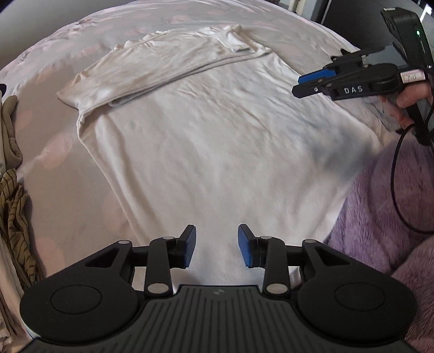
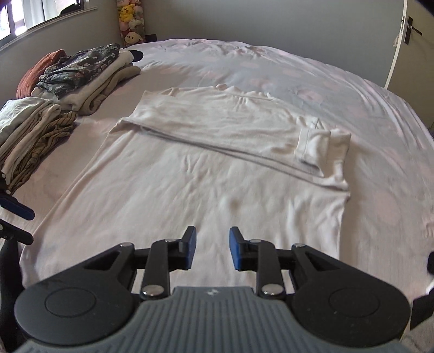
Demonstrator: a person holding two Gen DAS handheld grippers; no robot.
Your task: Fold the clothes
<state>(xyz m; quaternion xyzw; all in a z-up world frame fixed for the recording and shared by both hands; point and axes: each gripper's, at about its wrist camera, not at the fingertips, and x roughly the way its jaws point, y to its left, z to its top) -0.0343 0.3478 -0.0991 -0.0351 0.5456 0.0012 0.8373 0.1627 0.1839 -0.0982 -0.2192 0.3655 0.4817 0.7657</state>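
Note:
A white long-sleeved shirt (image 1: 217,130) (image 2: 190,173) lies flat on the bed, with its sleeves (image 2: 230,127) folded across the chest and a cuff (image 2: 312,149) turned over at the right. My left gripper (image 1: 217,247) hovers over the shirt's near hem, open, with nothing between its blue pads; the right wrist view catches it at the left edge (image 2: 19,221). My right gripper (image 2: 212,248) is also open and empty over the lower part of the shirt. In the left wrist view a hand holds it over the shirt's right side (image 1: 306,84).
The pale patterned bed sheet (image 2: 325,81) surrounds the shirt. Two stacks of folded clothes (image 2: 35,133) (image 2: 86,70) sit on the bed's left side. A purple fluffy fabric (image 1: 379,211) and a black cable (image 1: 393,176) lie at the near right. Plush toys (image 2: 130,24) stand by the wall.

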